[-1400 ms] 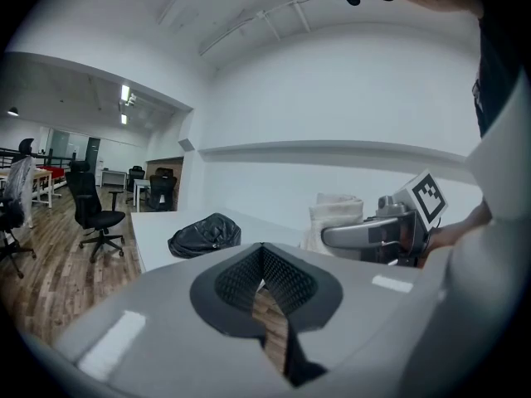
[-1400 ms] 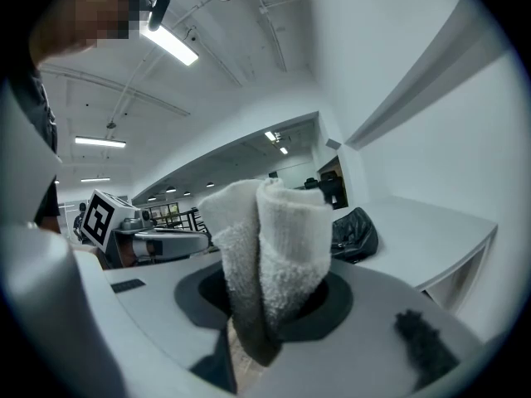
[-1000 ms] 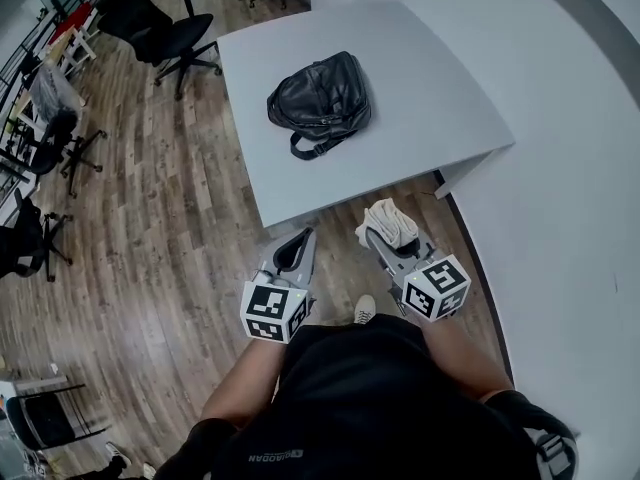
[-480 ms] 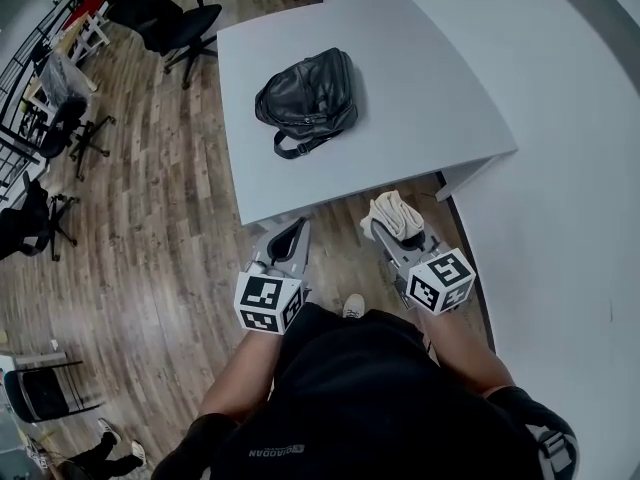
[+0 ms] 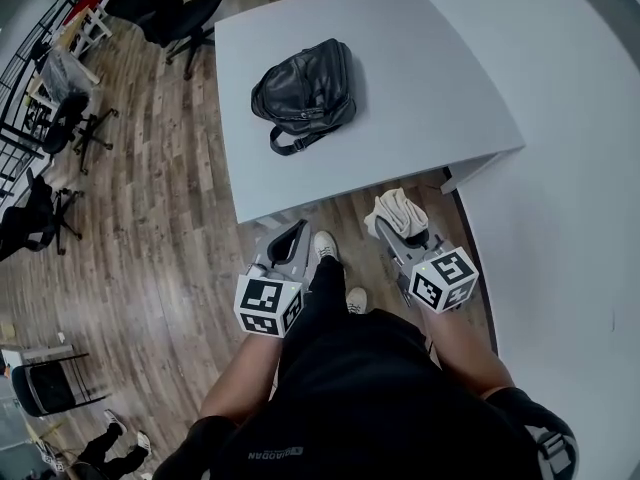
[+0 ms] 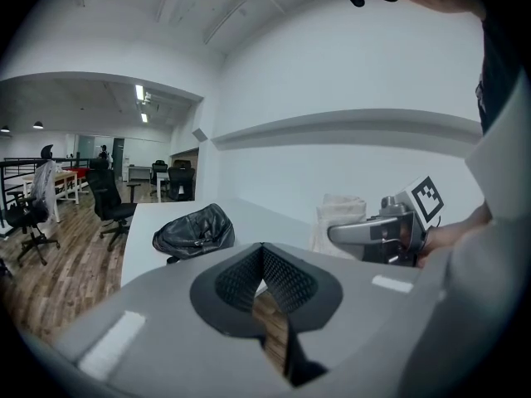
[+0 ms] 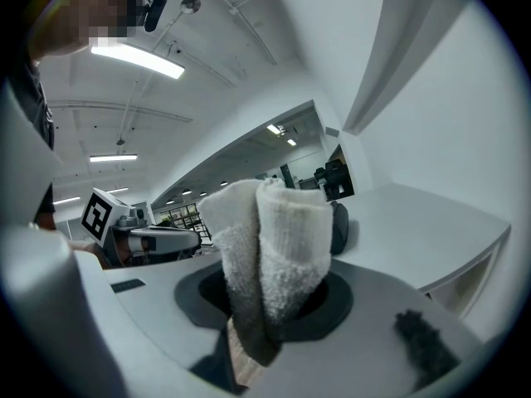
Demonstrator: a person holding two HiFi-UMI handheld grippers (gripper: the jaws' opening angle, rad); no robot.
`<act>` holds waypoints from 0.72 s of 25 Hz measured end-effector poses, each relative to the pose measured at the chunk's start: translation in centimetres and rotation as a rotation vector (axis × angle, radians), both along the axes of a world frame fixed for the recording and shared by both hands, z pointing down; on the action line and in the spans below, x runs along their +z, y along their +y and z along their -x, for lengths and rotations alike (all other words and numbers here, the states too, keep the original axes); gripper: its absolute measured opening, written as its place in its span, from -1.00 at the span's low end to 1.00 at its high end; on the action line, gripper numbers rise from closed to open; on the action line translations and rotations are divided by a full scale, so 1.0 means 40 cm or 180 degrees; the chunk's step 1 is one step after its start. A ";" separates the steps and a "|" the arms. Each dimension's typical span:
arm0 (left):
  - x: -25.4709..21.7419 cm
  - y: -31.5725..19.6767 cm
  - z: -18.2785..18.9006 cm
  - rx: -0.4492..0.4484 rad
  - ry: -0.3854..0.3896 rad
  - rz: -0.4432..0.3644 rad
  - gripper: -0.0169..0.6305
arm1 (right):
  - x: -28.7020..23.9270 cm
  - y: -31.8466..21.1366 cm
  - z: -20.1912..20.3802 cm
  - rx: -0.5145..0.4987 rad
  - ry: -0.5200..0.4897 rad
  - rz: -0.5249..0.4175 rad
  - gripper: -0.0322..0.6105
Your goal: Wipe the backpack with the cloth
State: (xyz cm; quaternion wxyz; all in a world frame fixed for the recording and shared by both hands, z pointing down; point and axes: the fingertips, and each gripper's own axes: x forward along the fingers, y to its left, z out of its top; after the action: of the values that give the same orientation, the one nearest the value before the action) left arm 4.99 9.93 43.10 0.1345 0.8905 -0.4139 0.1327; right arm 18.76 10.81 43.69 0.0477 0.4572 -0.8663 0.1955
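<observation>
One cloth (image 7: 270,239) between closed right tongs (image 5: 402,230)

Bright ceiling light, sharp, fisheye edges

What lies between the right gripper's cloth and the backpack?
In the head view, a sliver of floor, then bare tabletop, lies between the cloth and the backpack.
</observation>
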 end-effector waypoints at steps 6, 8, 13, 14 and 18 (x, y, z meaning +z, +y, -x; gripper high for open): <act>0.021 -0.044 -0.044 0.0069 0.0018 0.0045 -0.93 | 0.024 -0.026 -0.024 0.0025 0.0007 0.0064 -0.56; 0.019 -0.066 -0.060 0.0089 0.0023 0.0037 -0.93 | 0.032 -0.040 -0.035 0.0029 0.0017 0.0092 -0.56; 0.033 -0.113 -0.074 0.0148 -0.0012 0.0036 -0.93 | 0.054 -0.094 -0.046 0.0062 0.0030 0.0117 -0.56; 0.041 -0.123 -0.074 0.0156 -0.0021 0.0048 -0.93 | 0.058 -0.107 -0.046 0.0067 0.0032 0.0121 -0.56; 0.061 -0.165 -0.068 0.0160 -0.0048 0.0109 -0.93 | 0.065 -0.161 -0.044 0.0062 0.0069 0.0134 -0.56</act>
State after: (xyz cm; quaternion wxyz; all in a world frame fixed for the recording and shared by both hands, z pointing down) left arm 7.73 3.31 45.53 0.1433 0.8971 -0.3900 0.1499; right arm 20.54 4.38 46.30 0.0648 0.4666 -0.8569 0.2092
